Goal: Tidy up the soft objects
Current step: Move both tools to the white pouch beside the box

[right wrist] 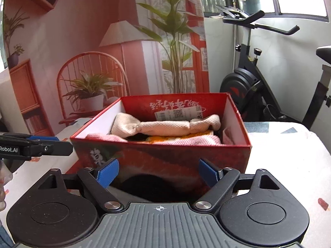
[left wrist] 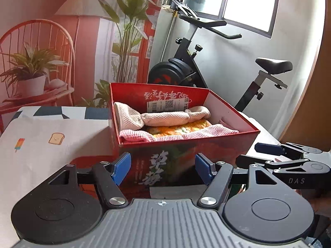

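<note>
An open red cardboard box (left wrist: 231, 111) (right wrist: 238, 124) stands on the table. Inside lie a rolled cream cloth (left wrist: 163, 116) (right wrist: 165, 126), a pink cloth (left wrist: 157, 135) (right wrist: 196, 140) along the near wall, and an orange patterned soft item (left wrist: 178, 129) (right wrist: 169, 138) between them. My left gripper (left wrist: 163, 169) is open and empty, just in front of the box's near wall. My right gripper (right wrist: 159, 172) is open and empty, also in front of the near wall. The right gripper shows in the left wrist view (left wrist: 283, 155), the left gripper in the right wrist view (right wrist: 51, 144).
The table has a light cloth with small food prints (left wrist: 41, 144) (right wrist: 289, 165). A printed backdrop (right wrist: 93, 41) hangs behind. An exercise bike (left wrist: 206, 66) (right wrist: 258, 86) stands behind the table on the right, below a window.
</note>
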Demonstrator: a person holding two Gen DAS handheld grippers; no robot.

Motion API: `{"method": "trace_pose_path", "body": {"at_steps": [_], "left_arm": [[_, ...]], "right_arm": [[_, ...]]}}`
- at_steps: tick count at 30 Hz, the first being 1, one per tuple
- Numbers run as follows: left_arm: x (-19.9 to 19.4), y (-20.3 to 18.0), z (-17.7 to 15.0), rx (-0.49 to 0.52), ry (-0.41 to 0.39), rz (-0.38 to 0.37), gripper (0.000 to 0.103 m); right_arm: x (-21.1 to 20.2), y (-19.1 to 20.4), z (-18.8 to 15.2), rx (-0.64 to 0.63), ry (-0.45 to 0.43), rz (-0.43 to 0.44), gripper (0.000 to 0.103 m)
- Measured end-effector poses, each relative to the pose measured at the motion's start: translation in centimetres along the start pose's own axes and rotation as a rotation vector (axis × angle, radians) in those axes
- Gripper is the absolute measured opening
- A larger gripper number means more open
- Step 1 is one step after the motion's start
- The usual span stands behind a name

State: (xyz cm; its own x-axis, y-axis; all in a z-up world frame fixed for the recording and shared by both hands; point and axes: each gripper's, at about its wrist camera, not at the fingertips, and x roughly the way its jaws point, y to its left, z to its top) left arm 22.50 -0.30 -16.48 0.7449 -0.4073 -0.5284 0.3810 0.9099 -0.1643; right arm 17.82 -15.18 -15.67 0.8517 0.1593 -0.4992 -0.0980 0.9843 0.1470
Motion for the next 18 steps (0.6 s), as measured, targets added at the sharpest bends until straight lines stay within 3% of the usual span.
{"method": "trace_pose_path", "body": {"at_steps": [6,8,12,18], "left_arm": [[1.0,0.3,-2.4,-0.009,0.069,-0.017,0.063],[1.9,0.6,-3.3,-0.029,0.109,-0.018,0.055],[3.3,1.8,-5.1,-0.088,0.191,-0.02,0.053],[4.5,2.0,-6.5,-0.104,0.219,-0.04,0.053]], "right_arm": [[1.3,1.3,-4.4,0.0,0.099,0.055,0.063],[1.9,1.5,-5.6,0.022,0.131,0.061,0.058],[2.8,1.2,-7.5,0.084,0.161,0.044,0.058],[4.0,-0.1,-8.8,0.157,0.187,0.03,0.058]]}}
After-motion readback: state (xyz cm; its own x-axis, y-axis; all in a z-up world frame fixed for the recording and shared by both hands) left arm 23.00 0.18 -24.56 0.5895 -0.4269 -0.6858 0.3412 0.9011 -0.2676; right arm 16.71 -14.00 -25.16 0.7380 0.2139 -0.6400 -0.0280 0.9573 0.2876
